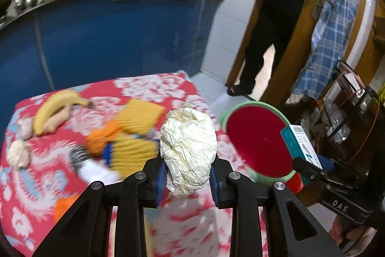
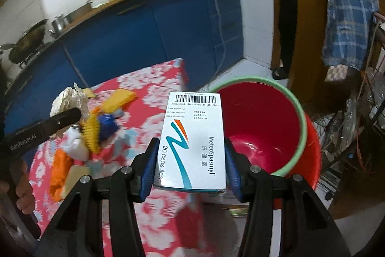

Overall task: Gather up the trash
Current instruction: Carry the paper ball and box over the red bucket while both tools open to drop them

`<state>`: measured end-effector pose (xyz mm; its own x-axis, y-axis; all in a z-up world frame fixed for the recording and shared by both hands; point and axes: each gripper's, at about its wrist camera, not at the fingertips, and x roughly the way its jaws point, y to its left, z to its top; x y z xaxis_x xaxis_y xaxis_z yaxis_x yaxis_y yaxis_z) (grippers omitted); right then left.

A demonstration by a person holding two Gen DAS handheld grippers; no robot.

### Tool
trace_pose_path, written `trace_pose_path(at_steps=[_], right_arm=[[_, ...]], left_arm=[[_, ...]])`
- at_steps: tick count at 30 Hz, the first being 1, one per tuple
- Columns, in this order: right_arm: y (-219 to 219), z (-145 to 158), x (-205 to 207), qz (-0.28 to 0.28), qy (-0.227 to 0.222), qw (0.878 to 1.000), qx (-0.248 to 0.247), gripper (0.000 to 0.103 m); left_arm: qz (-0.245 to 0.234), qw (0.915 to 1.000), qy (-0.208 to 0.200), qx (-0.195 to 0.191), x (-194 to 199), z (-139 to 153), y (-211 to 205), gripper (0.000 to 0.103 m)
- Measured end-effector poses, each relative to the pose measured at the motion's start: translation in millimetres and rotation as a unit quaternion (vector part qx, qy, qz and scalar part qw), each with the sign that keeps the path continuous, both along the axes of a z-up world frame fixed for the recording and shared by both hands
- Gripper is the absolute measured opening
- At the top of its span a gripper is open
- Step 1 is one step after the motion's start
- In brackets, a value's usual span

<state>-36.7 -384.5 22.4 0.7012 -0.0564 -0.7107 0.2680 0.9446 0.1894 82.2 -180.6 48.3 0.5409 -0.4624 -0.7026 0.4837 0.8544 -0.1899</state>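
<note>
Over on the left side of the red floral tablecloth (image 1: 154,88) there's a banana (image 1: 55,107), then a jumble of yellow and orange bits (image 1: 134,131) that probably still need sorting. Moving right, the left gripper (image 1: 189,181) has its blue pads pinched on a crumpled paper wad (image 1: 189,148), holding it up above the cloth. Next comes the red bucket (image 1: 257,143) with the green rim, sitting just past the table's right edge, looks empty inside. Furthest right, the right gripper (image 2: 190,169) is clamped across a white medicine box (image 2: 192,143), which sits right at the near rim of the bucket.

So both pieces of trash are in hand and it's drop time, I reckon. Tip for doing it cleanly: get each item properly over the bucket's mouth, not just over the rim, before letting the pads go. The box is flat and could catch the rim and flip out. The wad is light, so release it low. Someone's standing in the doorway (image 1: 276,23), well apart.
</note>
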Motion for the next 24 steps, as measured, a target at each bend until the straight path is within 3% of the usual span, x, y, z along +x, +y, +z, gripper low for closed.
trace_pose_path(at_steps=[13,21,24], right_arm=[[-82.4,-56.4,8.7,-0.073,0.043,0.996,0.037,0.054],[-110.0,-83.1,13.8,-0.099,0.061,0.991,0.065,0.055],[-114.6,-87.8,15.9,-0.101,0.062,0.99,0.08,0.055]], left_arm=[[-0.081,0.995,0.027,0.052,17.6,-49.1,-123.7,0.03],[-0.105,0.9905,0.048,0.075,27.3,-75.0,-162.6,0.034],[-0.102,0.9899,0.059,0.079,32.4,-81.4,-166.4,0.052]])
